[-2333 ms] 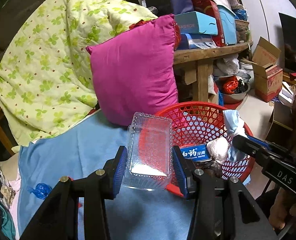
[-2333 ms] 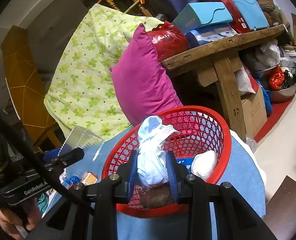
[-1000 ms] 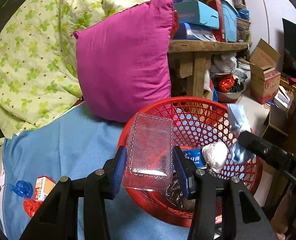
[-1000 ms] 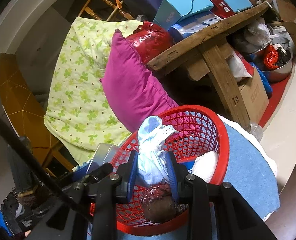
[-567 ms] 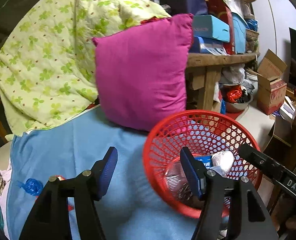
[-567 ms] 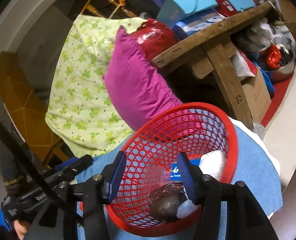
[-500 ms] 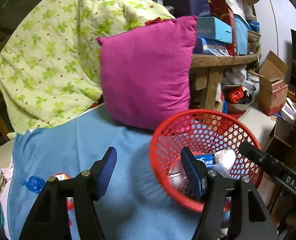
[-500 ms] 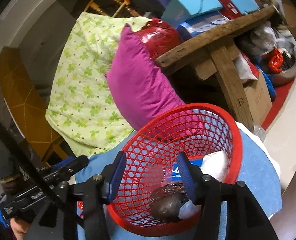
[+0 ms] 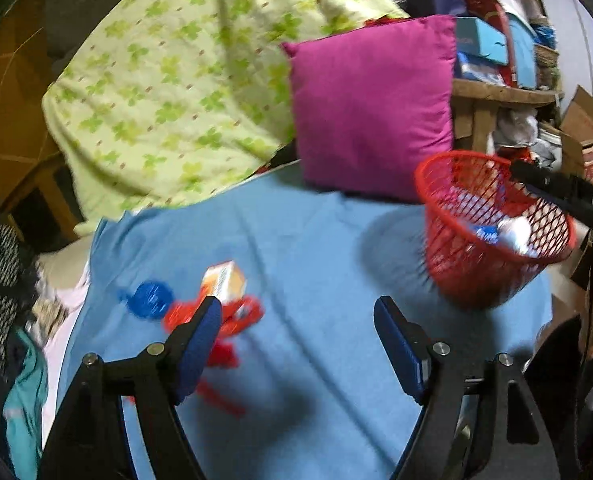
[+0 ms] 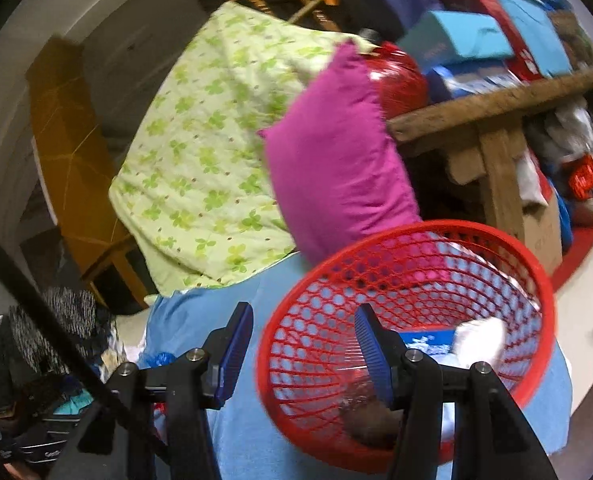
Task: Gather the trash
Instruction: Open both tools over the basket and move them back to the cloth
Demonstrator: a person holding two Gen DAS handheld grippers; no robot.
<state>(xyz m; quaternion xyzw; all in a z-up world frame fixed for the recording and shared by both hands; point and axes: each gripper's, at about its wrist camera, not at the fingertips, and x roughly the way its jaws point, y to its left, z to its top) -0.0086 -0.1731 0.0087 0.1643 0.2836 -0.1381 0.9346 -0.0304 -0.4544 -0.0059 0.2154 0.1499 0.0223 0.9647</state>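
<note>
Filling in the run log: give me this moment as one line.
left tool: open, empty, just opened | right tool: open, empty | red basket: holds trash | left to collect: small carton, blue wrapper, red wrapper

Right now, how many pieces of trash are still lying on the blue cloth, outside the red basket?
3, clustered near the left gripper's left finger: blue wrapper, small orange box, red wrapper. That finger may hide more.

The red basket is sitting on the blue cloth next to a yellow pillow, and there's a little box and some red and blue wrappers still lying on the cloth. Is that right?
Almost. The pillow is pink, not yellow; the left wrist view shows it plainly. The rest holds: the red basket sits on the blue cloth beside it, and a little box plus red wrappers and blue wrappers lie on the cloth.
</note>
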